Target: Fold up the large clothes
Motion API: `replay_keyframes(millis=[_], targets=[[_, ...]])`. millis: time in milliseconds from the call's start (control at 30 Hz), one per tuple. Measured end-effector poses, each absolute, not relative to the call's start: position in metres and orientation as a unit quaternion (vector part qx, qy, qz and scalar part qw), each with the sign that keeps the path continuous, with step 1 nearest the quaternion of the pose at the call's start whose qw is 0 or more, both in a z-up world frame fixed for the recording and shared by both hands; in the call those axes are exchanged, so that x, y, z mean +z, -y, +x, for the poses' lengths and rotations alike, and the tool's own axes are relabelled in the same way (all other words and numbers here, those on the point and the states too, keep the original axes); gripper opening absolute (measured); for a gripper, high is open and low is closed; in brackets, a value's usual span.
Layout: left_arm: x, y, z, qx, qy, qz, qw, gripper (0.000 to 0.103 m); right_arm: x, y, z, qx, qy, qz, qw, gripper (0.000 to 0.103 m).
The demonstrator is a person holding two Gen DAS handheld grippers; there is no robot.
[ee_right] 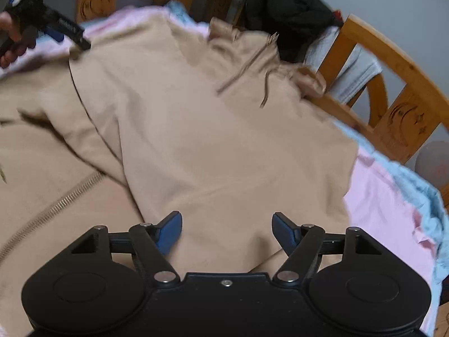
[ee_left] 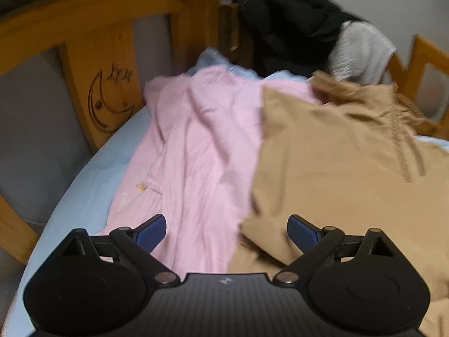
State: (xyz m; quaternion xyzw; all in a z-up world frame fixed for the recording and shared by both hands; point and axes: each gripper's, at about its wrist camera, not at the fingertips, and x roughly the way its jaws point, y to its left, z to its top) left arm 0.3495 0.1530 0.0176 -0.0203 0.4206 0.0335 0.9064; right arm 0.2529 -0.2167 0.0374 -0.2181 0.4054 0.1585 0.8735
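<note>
A large tan zip hoodie (ee_right: 213,129) lies spread on the bed, one side folded over its middle, drawstrings near the hood at the far end. It also shows in the left wrist view (ee_left: 336,157), on the right. My left gripper (ee_left: 226,231) is open and empty, hovering over the hoodie's left edge where it meets a pink sheet (ee_left: 193,140). It also appears in the right wrist view (ee_right: 60,32) at the hoodie's far left edge. My right gripper (ee_right: 226,231) is open and empty, just above the hoodie's near hem.
The pink sheet lies over a light blue bedsheet (ee_left: 92,174). A wooden bed frame (ee_left: 109,64) with moon and star carvings rings the bed, its rail (ee_right: 393,106) on the right. Black (ee_left: 294,25) and white clothes (ee_left: 362,53) hang at the far end.
</note>
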Motion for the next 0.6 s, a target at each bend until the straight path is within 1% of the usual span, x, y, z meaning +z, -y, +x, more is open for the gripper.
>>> replay_keyframes(millis=[33, 67, 167, 400, 500, 600], targets=[[0.025, -0.153, 0.339, 0.024, -0.416, -0.021, 0.909, 0.097, 0.046, 0.219, 0.247, 0.16, -0.4, -0.213, 0.877, 0.082], [0.03, -0.153, 0.332, 0.016, -0.414, -0.022, 0.91, 0.099, 0.053, 0.221, 0.24, 0.162, -0.397, -0.21, 0.879, 0.085], [0.041, -0.159, 0.303, -0.009, -0.415, -0.024, 0.909, 0.101, 0.07, 0.229, 0.219, 0.175, -0.399, -0.211, 0.875, 0.09], [0.039, -0.184, 0.256, -0.027, -0.46, -0.054, 0.886, 0.101, 0.077, 0.261, 0.201, 0.134, -0.455, -0.151, 0.867, 0.093], [0.041, -0.182, 0.25, -0.026, -0.454, -0.053, 0.889, 0.101, 0.078, 0.272, 0.208, 0.11, -0.453, -0.129, 0.875, 0.095], [0.046, -0.163, 0.257, -0.038, -0.426, -0.05, 0.903, 0.101, 0.081, 0.281, 0.229, 0.085, -0.434, -0.098, 0.892, 0.096]])
